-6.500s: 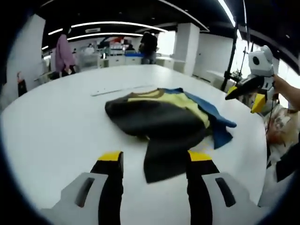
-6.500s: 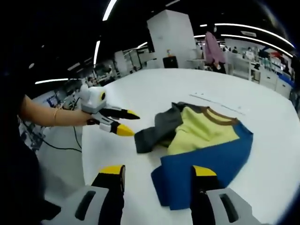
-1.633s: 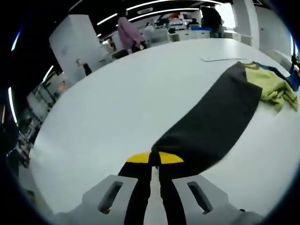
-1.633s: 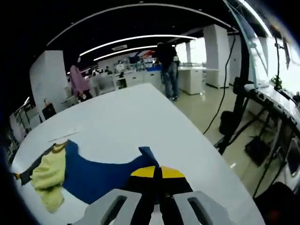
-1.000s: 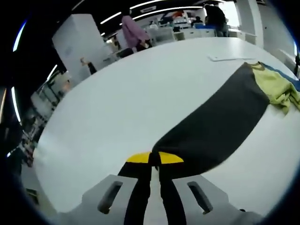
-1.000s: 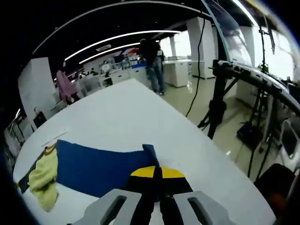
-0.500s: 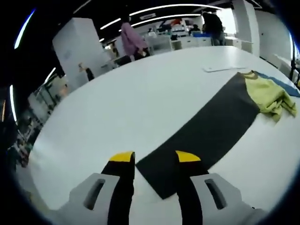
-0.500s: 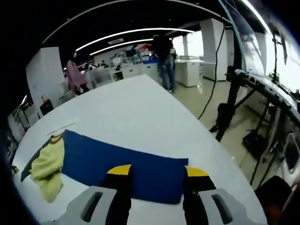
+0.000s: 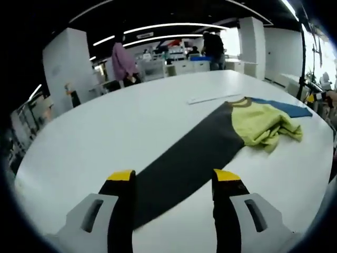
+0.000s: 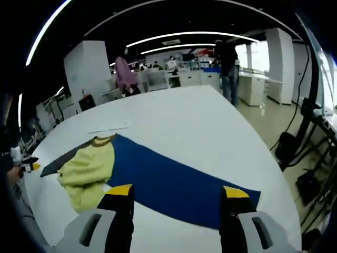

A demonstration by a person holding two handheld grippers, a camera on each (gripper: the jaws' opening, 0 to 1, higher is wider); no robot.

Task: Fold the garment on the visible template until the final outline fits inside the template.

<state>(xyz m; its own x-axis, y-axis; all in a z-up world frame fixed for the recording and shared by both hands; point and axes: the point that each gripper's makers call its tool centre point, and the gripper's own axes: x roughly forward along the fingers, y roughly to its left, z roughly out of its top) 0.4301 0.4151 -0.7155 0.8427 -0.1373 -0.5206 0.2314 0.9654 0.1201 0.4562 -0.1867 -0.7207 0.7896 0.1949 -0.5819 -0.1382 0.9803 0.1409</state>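
left gripper (image 9: 171, 179): jaws wide, let go of the dark sleeve (image 9: 184, 158) it pinched a second ago | right gripper (image 10: 178, 196): jaws wide, blue sleeve (image 10: 174, 184) released | garment: both sleeves spread flat on the white table (image 9: 105, 137), yellow body (image 9: 266, 126) bunched between them | template: cannot tell

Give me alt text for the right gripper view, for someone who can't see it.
A long-sleeved garment lies spread on a white table: its blue sleeve stretches toward the camera, and its yellow body is bunched at the left. The right gripper hangs open at the bottom, its yellow-tipped jaws on either side of the sleeve.
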